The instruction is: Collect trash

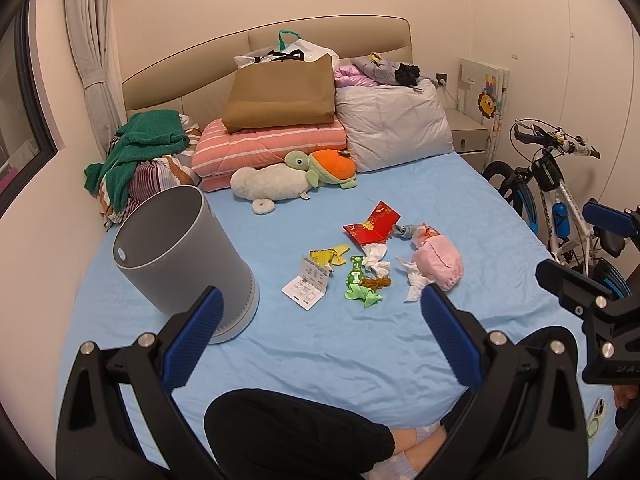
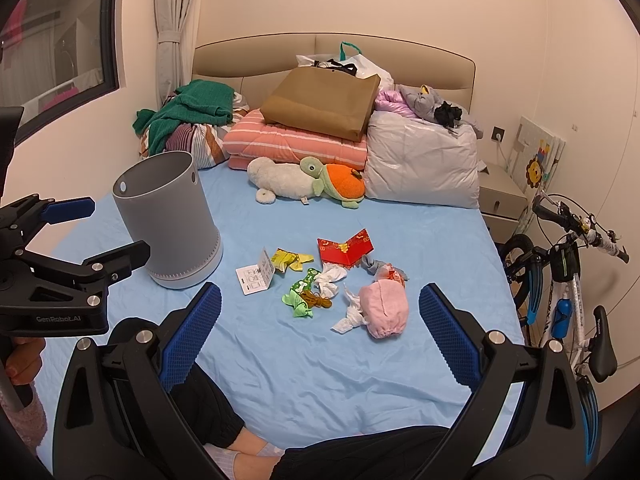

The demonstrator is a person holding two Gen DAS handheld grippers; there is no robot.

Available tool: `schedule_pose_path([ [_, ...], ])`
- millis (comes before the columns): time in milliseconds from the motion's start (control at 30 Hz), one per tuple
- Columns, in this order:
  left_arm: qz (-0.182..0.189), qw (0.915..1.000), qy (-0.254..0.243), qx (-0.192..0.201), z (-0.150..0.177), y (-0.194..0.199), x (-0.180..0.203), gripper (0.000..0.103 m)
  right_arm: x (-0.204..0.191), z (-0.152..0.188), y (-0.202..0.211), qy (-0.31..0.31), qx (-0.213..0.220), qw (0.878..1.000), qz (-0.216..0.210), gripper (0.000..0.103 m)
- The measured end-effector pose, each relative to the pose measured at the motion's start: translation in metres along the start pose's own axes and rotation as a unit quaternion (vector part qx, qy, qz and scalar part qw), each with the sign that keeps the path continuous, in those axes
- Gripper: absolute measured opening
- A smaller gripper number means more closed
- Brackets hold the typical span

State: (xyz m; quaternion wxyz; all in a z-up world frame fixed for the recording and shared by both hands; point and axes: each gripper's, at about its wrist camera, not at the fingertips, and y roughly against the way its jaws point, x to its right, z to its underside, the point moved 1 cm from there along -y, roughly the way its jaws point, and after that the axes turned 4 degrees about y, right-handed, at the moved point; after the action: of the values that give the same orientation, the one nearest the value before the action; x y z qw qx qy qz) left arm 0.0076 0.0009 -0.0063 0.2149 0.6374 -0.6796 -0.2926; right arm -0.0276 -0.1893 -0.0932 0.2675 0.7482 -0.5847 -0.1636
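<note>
Trash lies scattered mid-bed: a red envelope (image 1: 373, 224) (image 2: 346, 249), a white leaflet (image 1: 307, 285) (image 2: 256, 273), a yellow wrapper (image 1: 329, 257) (image 2: 289, 260), a green wrapper (image 1: 359, 285) (image 2: 299, 295), crumpled tissues (image 1: 377, 261) (image 2: 329, 280) and a pink cloth bundle (image 1: 438, 265) (image 2: 385, 309). A grey bin (image 1: 180, 254) (image 2: 168, 216) stands upright to their left. My left gripper (image 1: 320, 314) hovers open in front of the pile. My right gripper (image 2: 320, 312) is open too, holding nothing. Each gripper shows at the edge of the other's view.
The blue bed sheet (image 1: 340, 352) (image 2: 304, 364) holds pillows, a folded pink quilt (image 1: 272, 145), a brown bag (image 1: 280, 94), plush toys (image 1: 296, 176) and clothes near the headboard. A bicycle (image 1: 556, 196) (image 2: 568, 280) stands right of the bed. A person's legs (image 1: 296, 436) rest in front.
</note>
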Motion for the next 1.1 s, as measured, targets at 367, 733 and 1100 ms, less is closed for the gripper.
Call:
schedule_pose_path([
  [367, 0.000, 1.0000, 0.001, 0.000, 0.000, 0.000, 0.000, 0.099, 0.002, 0.001, 0.000, 0.000, 0.000, 1.000, 0.001, 0.096],
  [733, 0.005, 0.9999, -0.002, -0.016, -0.004, -0.018, 0.013, 0.099, 0.011, 0.004, -0.018, -0.009, -0.005, 1.000, 0.008, 0.096],
  [1100, 0.020, 0.9965, 0.004, -0.081, 0.034, -0.119, 0.014, 0.099, 0.020, 0.011, -0.091, -0.011, -0.038, 0.999, 0.018, 0.096],
])
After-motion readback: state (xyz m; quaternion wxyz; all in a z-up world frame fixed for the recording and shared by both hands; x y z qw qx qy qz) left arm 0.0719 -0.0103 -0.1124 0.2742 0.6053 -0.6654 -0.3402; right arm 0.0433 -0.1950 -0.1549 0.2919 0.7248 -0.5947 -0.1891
